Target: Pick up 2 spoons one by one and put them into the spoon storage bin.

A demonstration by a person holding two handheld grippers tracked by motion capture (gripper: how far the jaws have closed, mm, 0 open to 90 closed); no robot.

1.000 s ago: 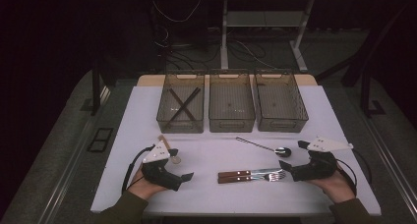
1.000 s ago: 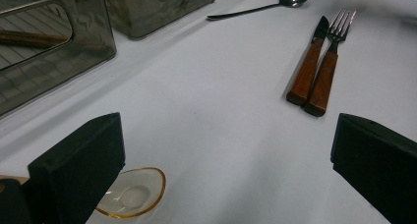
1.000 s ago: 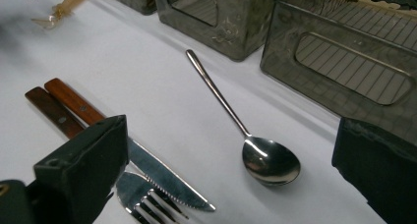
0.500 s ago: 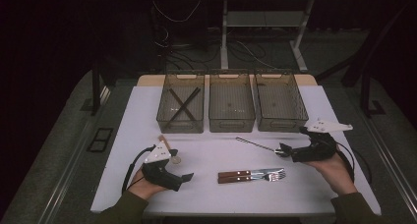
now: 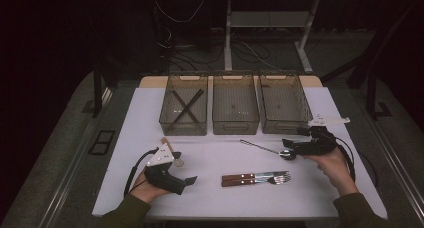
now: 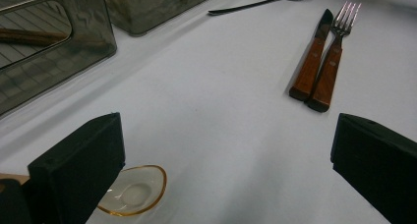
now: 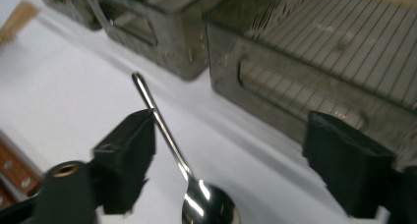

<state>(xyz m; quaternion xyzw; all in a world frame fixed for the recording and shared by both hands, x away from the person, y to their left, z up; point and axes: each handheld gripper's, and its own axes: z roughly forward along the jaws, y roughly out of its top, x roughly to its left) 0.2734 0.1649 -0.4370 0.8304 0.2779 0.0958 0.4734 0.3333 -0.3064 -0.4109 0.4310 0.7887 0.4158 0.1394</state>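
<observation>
A metal spoon (image 5: 265, 147) lies on the white table (image 5: 210, 198), bowl to the right. My right gripper (image 5: 288, 147) is at that bowl. In the right gripper view the spoon (image 7: 167, 135) lies between the jaws of the right gripper (image 7: 228, 135). They have just been closing but stand apart from it, with the handle passing close by the left jaw. A wood-handled knife and fork (image 5: 255, 178) lie side by side nearer me. My left gripper (image 5: 187, 176) rests open at the front left, beside a small clear gold-rimmed spoon (image 6: 133, 190).
Three clear bins stand in a row at the back: the left bin (image 5: 184, 123) holds two crossed dark sticks, while the middle bin (image 5: 235, 122) and the right bin (image 5: 285, 122) look bare. The right bin is just beyond my right gripper.
My right gripper has moved away from me and slightly left, from beside the fork to the spoon's bowl, and its jaws have narrowed. The left gripper has stayed put.
</observation>
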